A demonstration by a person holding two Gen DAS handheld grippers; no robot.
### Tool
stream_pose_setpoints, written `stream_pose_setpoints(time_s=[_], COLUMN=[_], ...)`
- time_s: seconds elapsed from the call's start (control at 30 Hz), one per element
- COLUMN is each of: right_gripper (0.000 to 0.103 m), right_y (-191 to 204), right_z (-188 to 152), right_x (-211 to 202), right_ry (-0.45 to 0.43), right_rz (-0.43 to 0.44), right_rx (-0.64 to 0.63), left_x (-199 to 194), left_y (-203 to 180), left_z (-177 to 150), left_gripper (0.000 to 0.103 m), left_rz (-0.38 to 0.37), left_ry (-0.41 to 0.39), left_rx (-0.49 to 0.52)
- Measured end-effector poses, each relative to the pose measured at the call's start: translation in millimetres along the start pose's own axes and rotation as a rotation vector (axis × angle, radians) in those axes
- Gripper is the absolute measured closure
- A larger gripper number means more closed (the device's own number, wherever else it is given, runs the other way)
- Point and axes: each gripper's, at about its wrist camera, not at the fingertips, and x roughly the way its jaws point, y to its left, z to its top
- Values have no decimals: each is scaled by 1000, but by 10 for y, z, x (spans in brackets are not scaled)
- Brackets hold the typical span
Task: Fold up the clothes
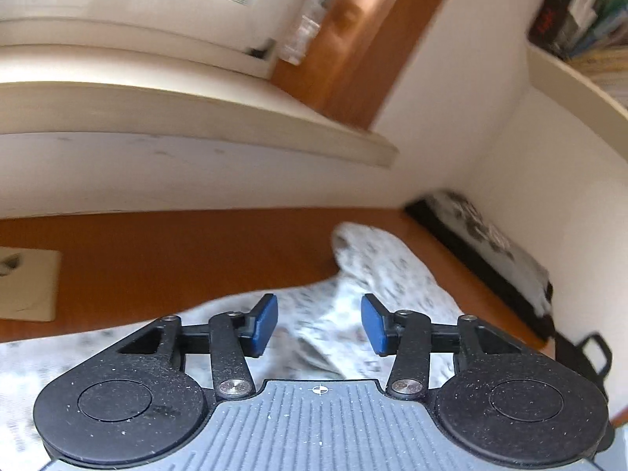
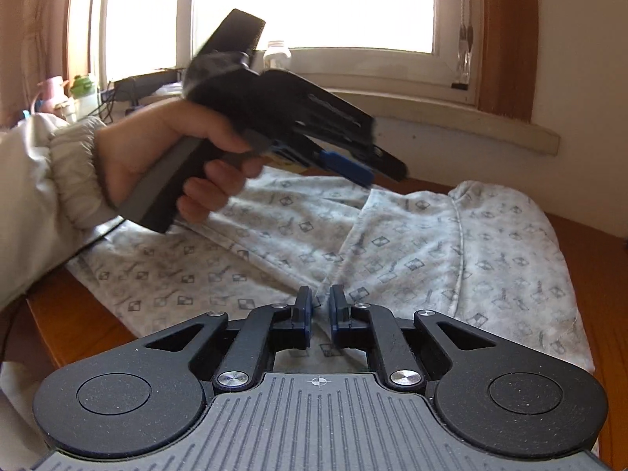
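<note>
Garment [image 2: 274, 251] lies flat on table [image 2: 70, 314], long axis left-right. Right gripper [image 2: 321, 306] nearer, nearly shut, pinching a mid fold. Left gripper [image 1: 318, 324] half open w/ nothing held, above cloth.

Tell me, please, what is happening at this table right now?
A person is folding a white patterned garment spread on an orange-brown table, with a handheld gripper in each hand. The right gripper is low over a fold near the garment's middle, its jaws nearly closed with a pinch of cloth between them. The left gripper, held by a hand in a pale sleeve, is above the cloth with its jaws apart and nothing between them. The garment is still loosely laid out, not neatly folded.
</note>
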Motion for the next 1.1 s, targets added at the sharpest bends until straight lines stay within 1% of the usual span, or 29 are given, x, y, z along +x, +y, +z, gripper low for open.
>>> stream_pose_setpoints(time_s=[0.03, 0.07, 0.1, 0.13, 0.17, 0.23, 0.4, 0.47, 0.53, 0.57, 0.6, 0.63, 0.7, 0.77, 0.83, 0.87, 0.9, 0.93, 1.0, 1.1], right_gripper=[91, 91, 91, 91, 91, 89, 86, 84, 83, 82, 82, 82, 81, 81, 81, 79, 75, 73, 73, 73], right_y=[-27, -58, -92, -126, -170, -281, -689, -835, -953, -999, -1034, -1055, -1075, -1041, -996, -972, -958, -952, -926, -846], right_z=[9, 19, 31, 42, 56, 81, 57, 20, -33, -63, -99, -138, -225, -287, -334, -344, -352, -358, -376, -438], right_x=[-34, -78, -135, -195, -260, -394, -569, -571, -564, -568, -574, -574, -538, -497, -472, -479, -487, -504, -502, -466], right_ry=[-4, -11, -25, -40, -56, -87, -119, -110, -99, -99, -96, -89, -65, -47, -40, -46, -52, -57, -43, -6], right_rz=[8, 16, 17, 13, 6, -22, -158, -208, -245, -254, -256, -253, -254, -258, -261, -259, -250, -236, -211, -196], right_rx=[13, 26, 37, 45, 52, 64, 103, 115, 135, 152, 168, 178, 184, 163, 142, 141, 146, 152, 145, 89], left_x=[34, 65, 69, 67, 40, -85, -331, -305, -285, -293, -309, -320, -331, -308, -285, -274, -251, -226, -156, -36], left_y=[-33, -64, -79, -92, -100, -126, -155, -142, -144, -161, -180, -208, -313, -460, -580, -638, -704, -759, -856, -933], left_z=[-16, -33, -50, -67, -78, -89, -74, -53, -45, -52, -67, -91, -146, -179, -204, -216, -230, -249, -266, -250], left_gripper=[57, 66, 85, 94, 96, 96, 96, 92, 91, 91, 85, 75, 67, 66, 60, 58, 55, 53, 52, 51], left_rz=[3, 7, 8, 9, -5, -23, -18, 45, 102, 104, 91, 80, 83, 94, 77, 67, 59, 56, 57, 36], left_ry=[7, 12, 13, 13, 10, -14, -44, -36, -38, -47, -53, -56, -64, -67, -68, -68, -66, -63, -52, -39], left_rx=[16, 31, 41, 51, 59, 61, 67, 68, 74, 81, 85, 91, 128, 182, 217, 234, 255, 276, 316, 333])
